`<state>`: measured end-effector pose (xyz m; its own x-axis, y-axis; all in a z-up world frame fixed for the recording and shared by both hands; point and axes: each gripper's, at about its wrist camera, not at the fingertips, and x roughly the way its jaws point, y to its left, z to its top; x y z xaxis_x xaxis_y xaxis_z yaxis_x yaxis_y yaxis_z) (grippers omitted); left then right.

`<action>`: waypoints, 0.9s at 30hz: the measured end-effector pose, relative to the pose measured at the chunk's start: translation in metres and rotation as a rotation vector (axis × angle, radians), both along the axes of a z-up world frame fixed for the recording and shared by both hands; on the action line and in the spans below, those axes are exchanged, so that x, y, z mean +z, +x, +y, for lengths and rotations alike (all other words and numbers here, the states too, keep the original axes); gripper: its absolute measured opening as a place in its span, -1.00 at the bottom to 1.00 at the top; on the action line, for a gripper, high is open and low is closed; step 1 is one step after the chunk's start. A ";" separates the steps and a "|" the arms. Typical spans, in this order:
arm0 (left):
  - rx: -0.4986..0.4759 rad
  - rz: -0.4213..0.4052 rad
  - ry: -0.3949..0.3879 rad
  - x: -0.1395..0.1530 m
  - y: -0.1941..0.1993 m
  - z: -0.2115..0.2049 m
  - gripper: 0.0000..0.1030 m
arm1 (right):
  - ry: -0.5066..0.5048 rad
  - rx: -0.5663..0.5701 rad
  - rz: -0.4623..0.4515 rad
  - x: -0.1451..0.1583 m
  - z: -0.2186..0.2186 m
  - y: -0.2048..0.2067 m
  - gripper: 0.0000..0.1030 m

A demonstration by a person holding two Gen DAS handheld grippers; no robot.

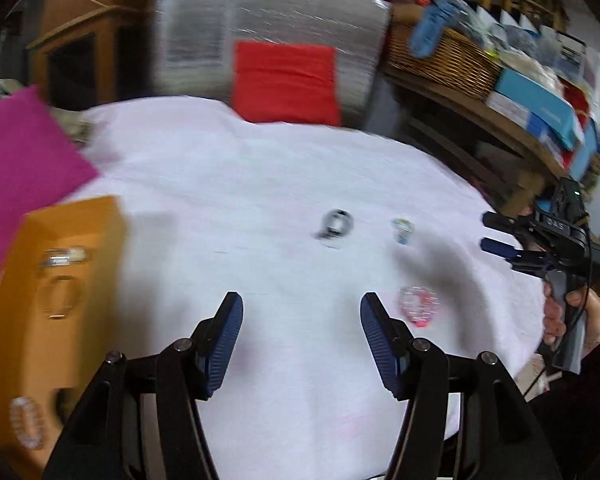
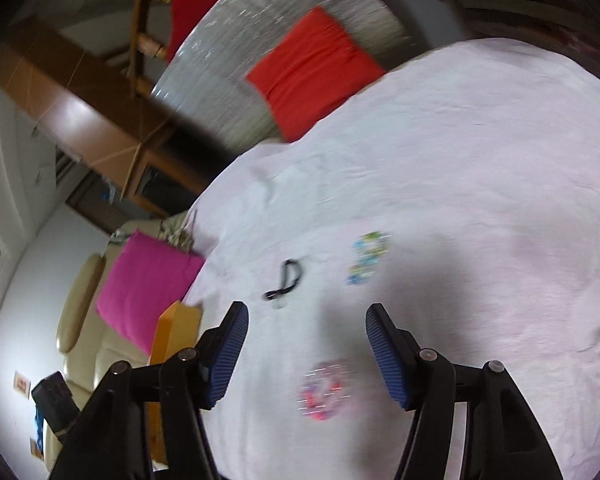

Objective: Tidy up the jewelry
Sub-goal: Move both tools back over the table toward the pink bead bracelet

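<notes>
White cloth (image 1: 228, 184) covers the table beneath both spread, empty claws (image 1: 302, 312) (image 2: 307, 322); red cushion (image 1: 286, 82) behind.

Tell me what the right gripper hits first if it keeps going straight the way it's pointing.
Most likely the pink beaded bracelet, which lies on the white cloth just ahead, between the open fingers of the right gripper. The picture is blurred, so it might meet bare cloth beside the bracelet instead.
</notes>
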<state>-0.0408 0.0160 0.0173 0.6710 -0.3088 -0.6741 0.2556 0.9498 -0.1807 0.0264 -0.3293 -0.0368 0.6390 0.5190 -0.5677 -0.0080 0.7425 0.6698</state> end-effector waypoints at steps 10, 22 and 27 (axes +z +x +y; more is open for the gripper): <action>-0.132 0.060 0.020 -0.053 0.023 -0.058 -0.07 | 0.102 0.101 0.086 -0.023 -0.008 -0.003 0.22; 0.031 0.056 0.058 -0.057 0.044 -0.018 -0.09 | 0.318 0.254 0.261 -0.066 0.044 0.009 0.15; 0.103 0.018 0.074 -0.049 0.043 0.004 -0.09 | 0.218 0.253 0.289 -0.071 0.072 0.012 0.15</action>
